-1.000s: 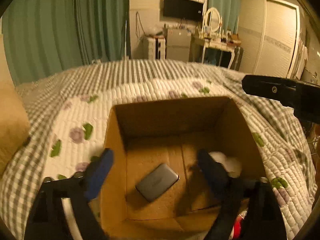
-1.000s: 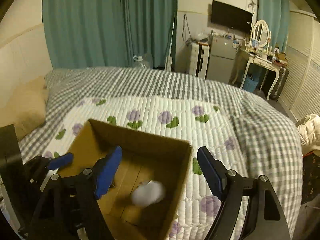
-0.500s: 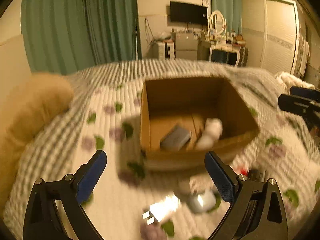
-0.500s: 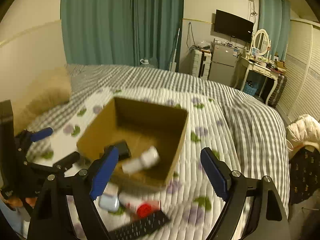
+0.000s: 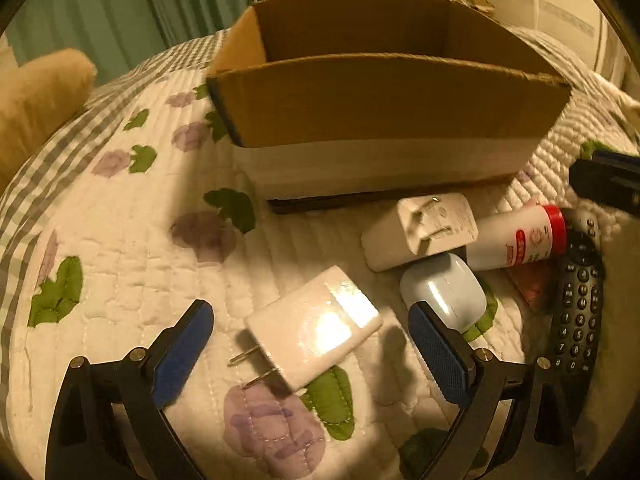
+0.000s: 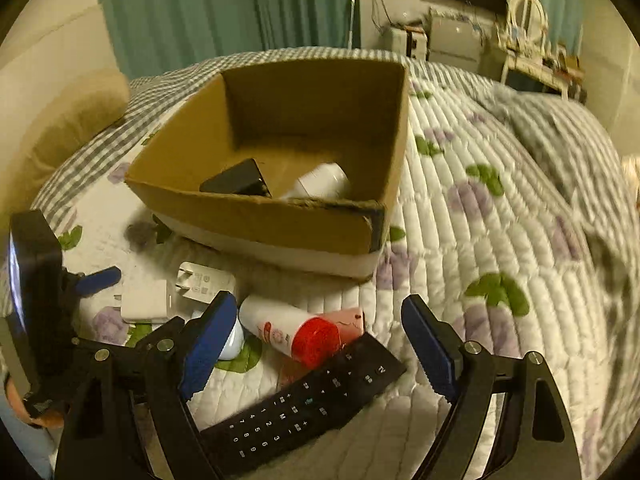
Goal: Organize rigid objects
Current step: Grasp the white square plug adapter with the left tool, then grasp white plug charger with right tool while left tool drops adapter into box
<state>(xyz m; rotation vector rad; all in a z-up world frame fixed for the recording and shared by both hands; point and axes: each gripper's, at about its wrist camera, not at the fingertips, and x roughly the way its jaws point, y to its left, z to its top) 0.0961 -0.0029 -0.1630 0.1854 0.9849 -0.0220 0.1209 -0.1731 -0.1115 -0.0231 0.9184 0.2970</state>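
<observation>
A cardboard box (image 5: 384, 96) stands on the bed; in the right wrist view the box (image 6: 256, 216) holds a black device (image 6: 236, 184) and a white bottle (image 6: 320, 184). My left gripper (image 5: 308, 344) is open, low over a white plug charger (image 5: 316, 328) that lies between its jaws. Beside it lie a second white charger (image 5: 424, 232), a pale blue case (image 5: 444, 292), a red-capped white bottle (image 5: 520, 236) and a black remote (image 5: 576, 304). My right gripper (image 6: 320, 344) is open over the red-capped bottle (image 6: 292, 328) and the remote (image 6: 308, 400).
The bed has a white quilt with purple flowers (image 6: 500, 240) and a grey checked blanket. A tan pillow (image 5: 36, 96) lies at the left. Green curtains, a TV and a dressing table stand beyond the bed.
Both grippers have pulled back from above the box and dropped low to the loose objects in front of it. The white bottle now lies inside the box.
</observation>
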